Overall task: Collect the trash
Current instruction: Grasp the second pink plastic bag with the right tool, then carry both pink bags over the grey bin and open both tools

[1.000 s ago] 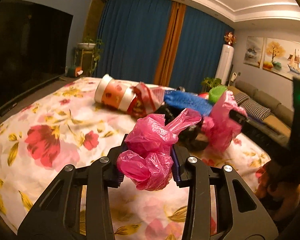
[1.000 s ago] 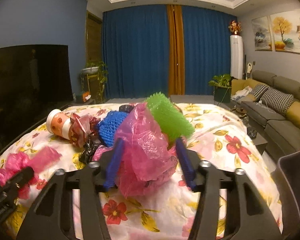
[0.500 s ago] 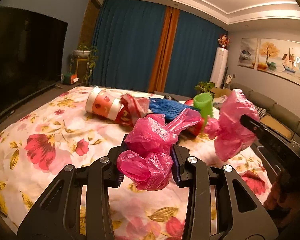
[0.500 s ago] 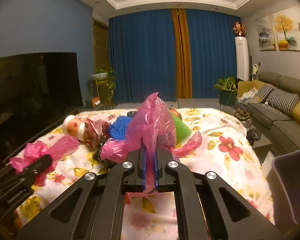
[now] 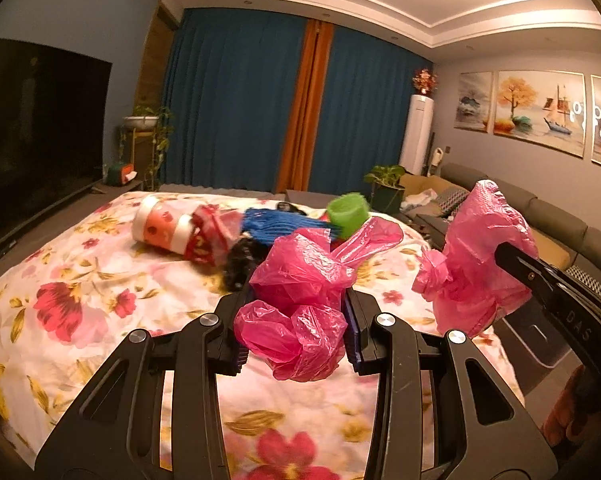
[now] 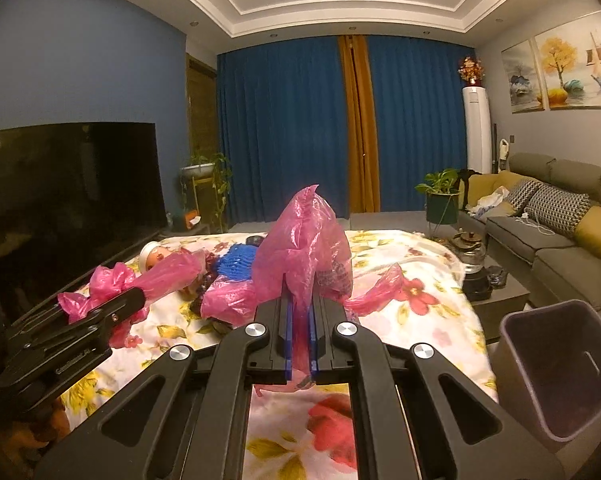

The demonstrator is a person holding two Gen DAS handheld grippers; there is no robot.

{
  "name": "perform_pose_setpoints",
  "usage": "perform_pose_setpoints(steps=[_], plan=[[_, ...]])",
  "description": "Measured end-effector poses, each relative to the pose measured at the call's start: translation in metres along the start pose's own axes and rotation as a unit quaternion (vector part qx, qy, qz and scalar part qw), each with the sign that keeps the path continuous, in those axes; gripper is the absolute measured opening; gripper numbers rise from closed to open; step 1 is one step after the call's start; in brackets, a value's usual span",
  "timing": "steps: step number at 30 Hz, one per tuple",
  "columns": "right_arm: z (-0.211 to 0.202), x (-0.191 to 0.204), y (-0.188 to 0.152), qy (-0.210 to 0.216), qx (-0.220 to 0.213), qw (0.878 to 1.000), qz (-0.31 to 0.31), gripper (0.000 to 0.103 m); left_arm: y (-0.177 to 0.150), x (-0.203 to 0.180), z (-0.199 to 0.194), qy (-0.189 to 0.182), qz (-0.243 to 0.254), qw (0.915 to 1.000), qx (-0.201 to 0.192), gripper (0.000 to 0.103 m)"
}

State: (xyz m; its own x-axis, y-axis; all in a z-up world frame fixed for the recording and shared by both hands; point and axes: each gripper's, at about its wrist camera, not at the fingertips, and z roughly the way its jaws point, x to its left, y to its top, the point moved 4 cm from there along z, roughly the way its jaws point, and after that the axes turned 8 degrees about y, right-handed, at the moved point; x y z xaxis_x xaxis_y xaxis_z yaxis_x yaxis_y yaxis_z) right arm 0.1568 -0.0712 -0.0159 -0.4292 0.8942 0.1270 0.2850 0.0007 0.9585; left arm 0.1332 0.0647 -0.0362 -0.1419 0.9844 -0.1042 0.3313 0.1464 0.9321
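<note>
My left gripper (image 5: 296,336) is shut on a crumpled pink plastic bag (image 5: 300,304), held above the floral bedspread (image 5: 80,288). My right gripper (image 6: 299,344) is shut on a second pink plastic bag (image 6: 304,248), lifted over the bed; it shows in the left wrist view (image 5: 476,256) at the right. The left gripper and its bag (image 6: 112,292) show at the left of the right wrist view. More trash lies further back on the bed: a red and white paper cup (image 5: 160,228), a red wrapper (image 5: 210,236), a blue foam net (image 5: 276,224), a green foam net (image 5: 348,210) and a black bag (image 5: 240,260).
A grey waste bin (image 6: 556,368) stands on the floor right of the bed. A low table with a kettle (image 6: 476,264) and a sofa (image 6: 560,240) lie beyond it. A large dark TV (image 6: 60,200) stands to the left.
My right gripper closed on its pink bag and lifted it off the trash pile. Both grippers have risen and drawn back from the pile. The left gripper kept its bag.
</note>
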Motion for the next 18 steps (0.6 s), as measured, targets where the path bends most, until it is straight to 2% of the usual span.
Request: perform_pose_setpoints(steps=[18], plan=[[-0.063,-0.058,0.003,-0.055,-0.028,0.998,0.006,0.007,0.002,-0.107,-0.008,-0.057,0.050,0.9971,-0.010,0.036]])
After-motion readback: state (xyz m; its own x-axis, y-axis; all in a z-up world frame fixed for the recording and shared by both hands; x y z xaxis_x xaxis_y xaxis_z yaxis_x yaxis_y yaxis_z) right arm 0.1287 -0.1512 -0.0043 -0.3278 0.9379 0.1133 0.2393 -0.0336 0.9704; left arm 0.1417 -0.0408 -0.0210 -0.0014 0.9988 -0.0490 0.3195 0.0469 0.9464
